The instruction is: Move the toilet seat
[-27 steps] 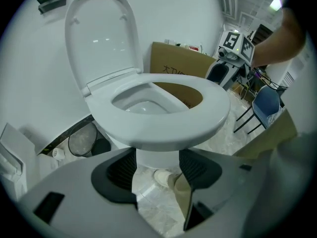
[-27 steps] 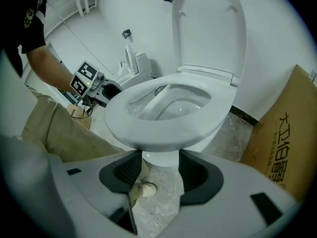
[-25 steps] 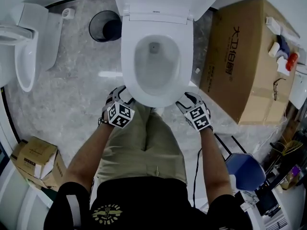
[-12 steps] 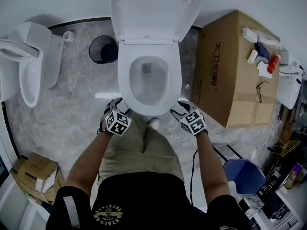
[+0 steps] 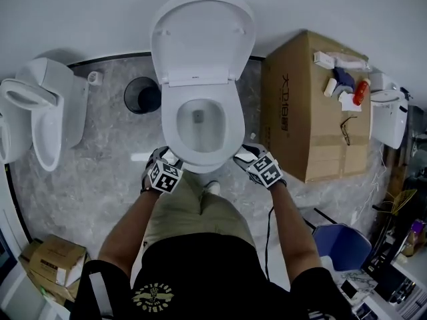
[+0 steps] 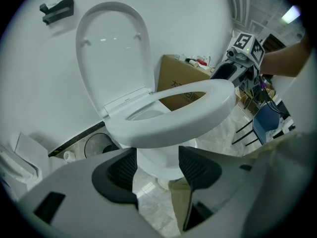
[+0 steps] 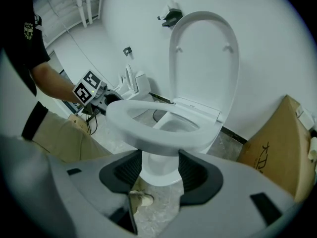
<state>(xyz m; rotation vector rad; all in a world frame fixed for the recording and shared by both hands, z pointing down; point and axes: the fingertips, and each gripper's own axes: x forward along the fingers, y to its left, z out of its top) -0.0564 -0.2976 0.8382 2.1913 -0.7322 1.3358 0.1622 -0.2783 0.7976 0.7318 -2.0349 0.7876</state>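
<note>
A white toilet stands with its lid (image 5: 200, 39) upright against the wall. The seat ring (image 5: 200, 160) is tilted up at the front, clear of the bowl in both gripper views. My left gripper (image 5: 162, 157) is at the seat's front left corner, my right gripper (image 5: 243, 155) at its front right. In the left gripper view the seat (image 6: 173, 120) lies just above my open left gripper (image 6: 157, 160), with the bowl showing between the fingers. The right gripper view shows the same: the seat (image 7: 148, 133) sits over the open right gripper (image 7: 160, 165).
A large cardboard box (image 5: 300, 112) with small bottles on top stands right of the toilet. A black bin (image 5: 141, 95) and a second toilet (image 5: 40, 112) are to the left. There is a small box (image 5: 53, 259) at bottom left, a blue stool (image 5: 340, 245) at bottom right, and a shoe (image 5: 212, 189) under the bowl.
The head view has pulled back, so the toilet looks smaller and the whole lid shows. Both grippers have stayed at the seat's front corners and moved up the picture with it.
</note>
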